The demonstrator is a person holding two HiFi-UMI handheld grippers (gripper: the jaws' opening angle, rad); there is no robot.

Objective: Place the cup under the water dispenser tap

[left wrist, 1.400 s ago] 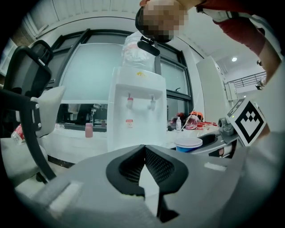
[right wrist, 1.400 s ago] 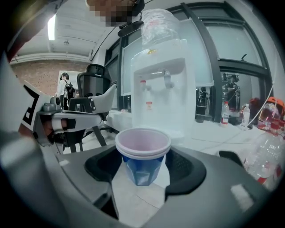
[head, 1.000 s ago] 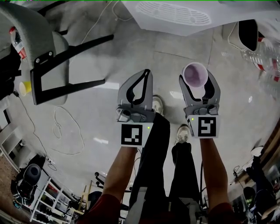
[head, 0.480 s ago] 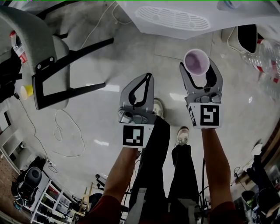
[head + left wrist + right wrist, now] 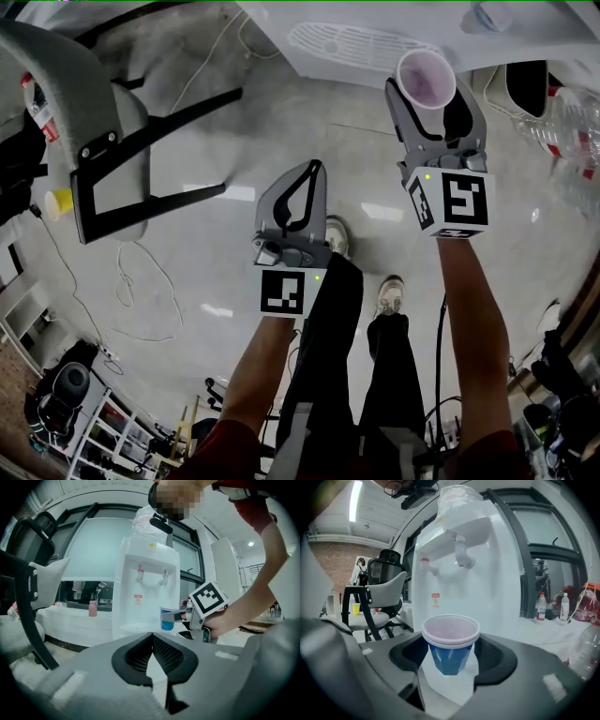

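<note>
right gripper (image 5: pixel 428 91): jaws set wide, clasping the blue cup (image 5: pixel 450 651) by its sides, cup upright, white rim up. the cup stands in front of the white water dispenser (image 5: pixel 497 588), lower than its taps (image 5: pixel 461 554) and not yet beneath either. left gripper (image 5: pixel 151 639): jaws pressed together, nothing between them, pointed at the same dispenser.
</note>
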